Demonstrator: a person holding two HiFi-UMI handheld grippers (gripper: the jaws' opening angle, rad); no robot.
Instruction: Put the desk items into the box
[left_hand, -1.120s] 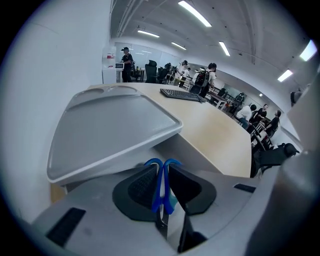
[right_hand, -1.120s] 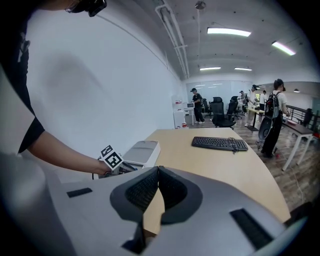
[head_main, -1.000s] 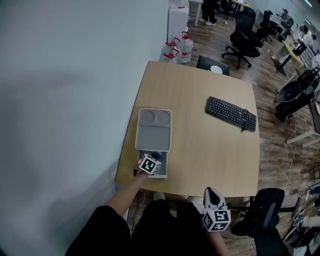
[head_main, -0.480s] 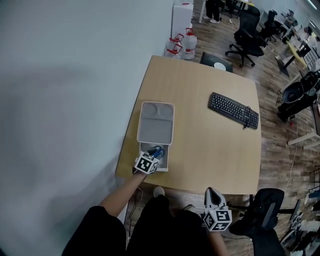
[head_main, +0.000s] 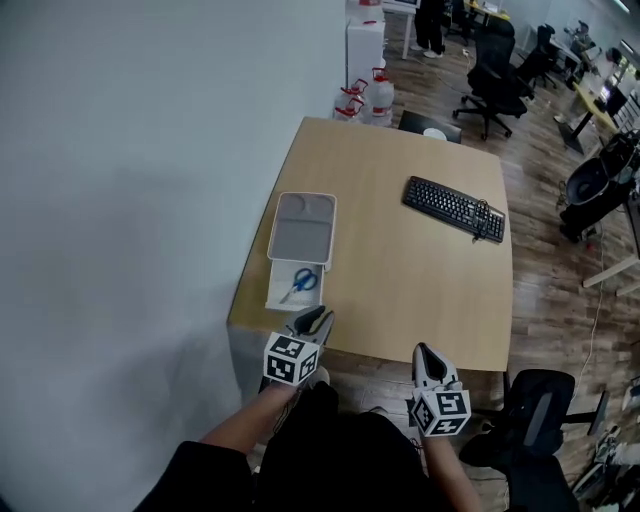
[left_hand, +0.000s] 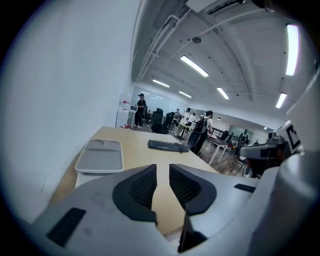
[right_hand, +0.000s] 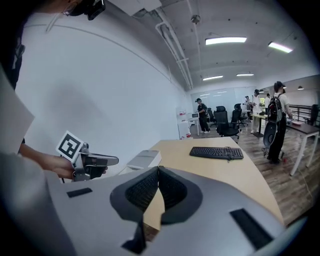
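Blue-handled scissors (head_main: 300, 283) lie flat in the box (head_main: 314, 299), left of centre in head view. Likely light, stiff, with slick blades, so best pinched at the pivot or handles. Left gripper (head_main: 316, 318) fingers stand slightly apart after just narrowing, nothing between them. Right gripper (head_main: 424, 352) fingers are pressed together, empty.

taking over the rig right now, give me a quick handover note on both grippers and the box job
Left hand-held gripper: open, with nothing between the jaws, which have just been closing a little. It hangs at the near edge of the table, just short of the box.
Right hand-held gripper: shut and empty, off the table's near edge.
Things: blue-handled scissors lie in the box's open near end; a grey lid covers its far part.
Done: the scissors are in the box.
Left: only a black keyboard lies loose on the table, and it looks too long to fit. Probably just the lid to close.
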